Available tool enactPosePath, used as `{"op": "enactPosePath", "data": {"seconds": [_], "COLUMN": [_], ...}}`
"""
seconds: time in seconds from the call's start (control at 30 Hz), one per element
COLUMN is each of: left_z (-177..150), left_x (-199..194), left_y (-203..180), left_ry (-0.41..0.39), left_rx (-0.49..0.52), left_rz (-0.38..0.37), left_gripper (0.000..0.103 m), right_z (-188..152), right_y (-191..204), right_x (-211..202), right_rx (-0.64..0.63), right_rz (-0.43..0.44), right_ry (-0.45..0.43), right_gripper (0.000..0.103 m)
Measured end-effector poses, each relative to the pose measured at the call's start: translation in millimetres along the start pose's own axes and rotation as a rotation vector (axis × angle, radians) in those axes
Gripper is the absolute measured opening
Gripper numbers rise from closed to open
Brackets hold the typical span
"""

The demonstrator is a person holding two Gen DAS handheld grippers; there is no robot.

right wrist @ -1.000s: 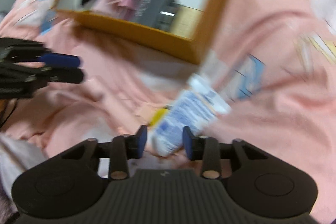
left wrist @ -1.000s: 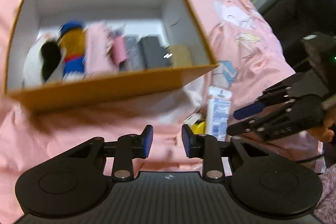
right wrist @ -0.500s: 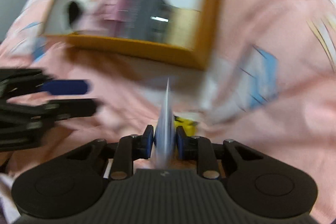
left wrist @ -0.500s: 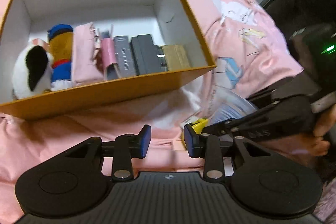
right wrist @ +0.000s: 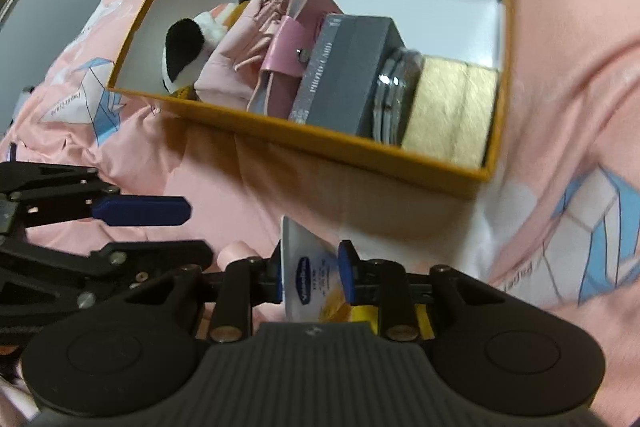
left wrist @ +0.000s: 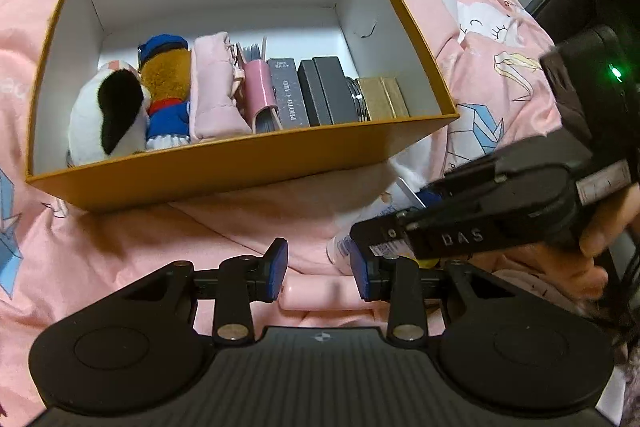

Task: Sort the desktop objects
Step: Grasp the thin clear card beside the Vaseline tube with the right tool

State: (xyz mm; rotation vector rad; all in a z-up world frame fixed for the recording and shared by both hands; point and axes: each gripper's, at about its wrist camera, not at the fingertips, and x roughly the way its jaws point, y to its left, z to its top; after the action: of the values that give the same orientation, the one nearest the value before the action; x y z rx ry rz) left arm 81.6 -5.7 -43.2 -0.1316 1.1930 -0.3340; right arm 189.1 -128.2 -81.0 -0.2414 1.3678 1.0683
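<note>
Sitting between right gripper (right wrist: 310, 273) pads: tube (right wrist: 308, 279)

The left tool (left wrist: 319, 269) is built in matte black, with a ribbed body, two round discs at its sides and silver pins at the finger pivots; its fingers are tipped with blue pads (left wrist: 277, 269). The right tool (right wrist: 310, 273) is made the same way, with blue pads (right wrist: 346, 271) too. Along its side the white letters "DAS" (left wrist: 462, 237), small screws, a white label and a green light (left wrist: 613, 71) on the black housing are seen. A hand (left wrist: 600, 227) is wrapped around its grip.
</note>
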Motion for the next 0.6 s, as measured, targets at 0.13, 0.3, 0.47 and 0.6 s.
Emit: {"op": "enactPosePath", "data": {"seconds": [0.13,0.3,0.47,0.6], "left_z": [6,12,8,8], "left_x": [1,4,10,14], "left_y": [-4,-7,-18,-21], "left_ry": [0.011,-0.012,0.002,0.013], "left_rx": [0.013,0.027,0.131,0.187], "left_rz": [0.021,0.004,-0.014,-0.002], "left_gripper": [0.038,0.038,0.038,0.038], "right_z": [0,2,10,26], "right_y": [-6,-6,-9,6], "right_x": [-12,-35,-36,-29], "right_rx": [0.025,-0.035,-0.027,-0.076], "right_rz": [-0.056,-0.048,-0.009,-0.017], "right_ry": [0.044,0.037,0.047,0.064], "right_gripper": [0.029,0.030,0.009,0.008]}}
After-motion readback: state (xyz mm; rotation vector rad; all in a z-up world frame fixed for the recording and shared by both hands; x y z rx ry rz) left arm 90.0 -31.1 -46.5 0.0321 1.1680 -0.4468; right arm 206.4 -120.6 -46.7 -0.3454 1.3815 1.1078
